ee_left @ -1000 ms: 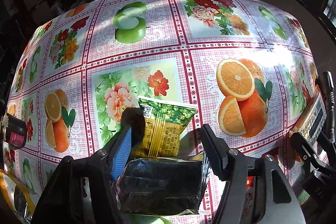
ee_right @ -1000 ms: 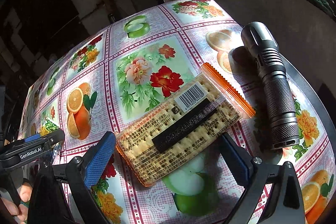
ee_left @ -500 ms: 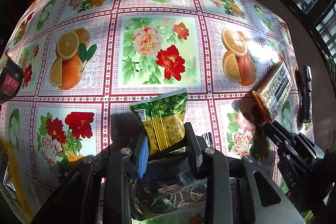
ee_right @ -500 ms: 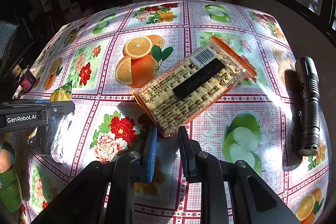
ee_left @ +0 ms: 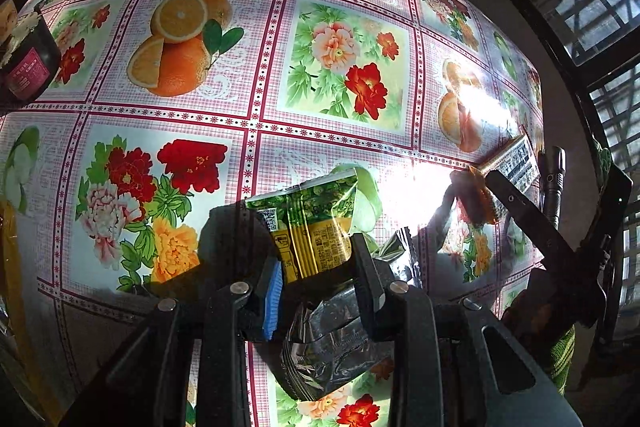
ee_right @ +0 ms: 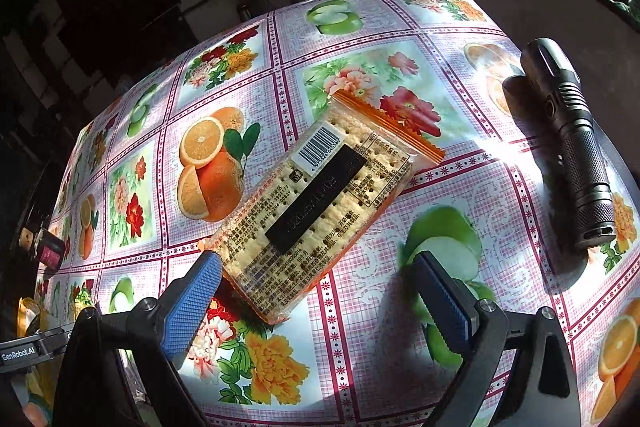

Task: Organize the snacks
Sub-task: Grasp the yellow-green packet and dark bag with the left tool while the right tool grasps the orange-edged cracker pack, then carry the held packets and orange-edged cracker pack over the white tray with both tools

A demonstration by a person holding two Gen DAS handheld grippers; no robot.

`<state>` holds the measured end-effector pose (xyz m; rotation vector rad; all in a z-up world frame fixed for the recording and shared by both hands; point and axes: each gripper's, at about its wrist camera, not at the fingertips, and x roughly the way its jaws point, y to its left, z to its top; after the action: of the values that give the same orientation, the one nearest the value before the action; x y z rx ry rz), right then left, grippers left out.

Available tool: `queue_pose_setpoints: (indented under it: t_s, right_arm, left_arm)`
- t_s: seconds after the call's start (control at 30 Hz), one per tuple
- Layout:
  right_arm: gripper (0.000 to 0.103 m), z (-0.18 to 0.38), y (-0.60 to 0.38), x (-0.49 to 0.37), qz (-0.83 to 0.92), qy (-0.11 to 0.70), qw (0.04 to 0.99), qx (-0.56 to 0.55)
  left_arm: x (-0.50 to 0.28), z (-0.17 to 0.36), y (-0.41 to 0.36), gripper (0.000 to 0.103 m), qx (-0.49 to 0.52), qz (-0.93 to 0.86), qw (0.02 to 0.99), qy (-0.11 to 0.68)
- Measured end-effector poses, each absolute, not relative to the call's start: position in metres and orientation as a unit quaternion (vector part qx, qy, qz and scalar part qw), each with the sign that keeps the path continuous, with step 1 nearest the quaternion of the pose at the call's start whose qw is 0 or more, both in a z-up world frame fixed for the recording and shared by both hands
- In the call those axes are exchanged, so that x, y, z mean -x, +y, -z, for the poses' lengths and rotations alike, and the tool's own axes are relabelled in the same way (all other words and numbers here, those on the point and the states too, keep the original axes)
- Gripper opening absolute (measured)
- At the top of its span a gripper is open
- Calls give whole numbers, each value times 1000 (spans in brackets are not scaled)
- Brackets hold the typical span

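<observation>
My left gripper (ee_left: 316, 267) is shut on a green and yellow snack packet (ee_left: 312, 223), held above the flowered tablecloth. A silver foil bag (ee_left: 340, 343) lies on the table just under it. My right gripper (ee_right: 316, 291) is open and empty, its blue-padded fingers (ee_right: 192, 303) either side of the near end of an orange-edged cracker packet (ee_right: 316, 199), which lies flat on the table. The cracker packet (ee_left: 508, 167) and the right gripper also show at the right in the left wrist view.
A black flashlight (ee_right: 572, 147) lies at the right, near the table edge. A dark jar with a pink label (ee_left: 28, 63) stands at the left edge. The tablecloth (ee_left: 224, 131) has fruit and flower squares. A wall and window bars are beyond.
My right gripper was shut half a second ago and has opened wide around the cracker packet's near end. My left gripper stays shut on the green packet and has shifted left.
</observation>
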<state>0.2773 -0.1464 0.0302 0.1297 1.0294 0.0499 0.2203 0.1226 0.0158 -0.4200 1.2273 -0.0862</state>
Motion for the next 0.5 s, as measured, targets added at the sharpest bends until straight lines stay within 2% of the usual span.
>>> queue_pose_setpoints:
  t_s: [0.13,0.17,0.2,0.23,0.27,0.3,0.37,0.43,0.47,0.5]
  right_arm:
    - [101,-29,-127,-286,-43,488,872,1]
    - [92,-31,-123,-284,-53,484,873,14]
    - [73,-33,-119,-281,-69,479,875,20]
    - [59,-36,-117,-276,-83,477,875,23]
    - [35,-37,-116,-272,-100,483,870,13]
    - [29,-35,-116,-269,-114,489,865,4]
    - [29,-33,-114,-259,-121,487,865,6]
    - [39,-33,-119,-255,-121,491,863,-21]
    - [54,-35,-123,-253,-118,495,860,-43]
    - [77,-36,-126,-253,-111,498,858,-63]
  left_arm:
    - [-211,-25,129,30,201,29,805,558]
    - [-205,-29,131,30,202,26,807,554]
    - [-200,-33,131,30,200,22,811,550]
    - [-193,-38,131,30,195,15,815,546]
    - [-183,-44,131,30,190,10,820,540]
    - [-175,-49,131,30,188,7,824,535]
    - [-155,-57,136,30,190,6,829,526]
    - [-143,-61,136,30,195,4,832,520]
    - [-134,-63,138,30,199,2,832,517]
    - [-127,-64,140,30,204,2,832,516]
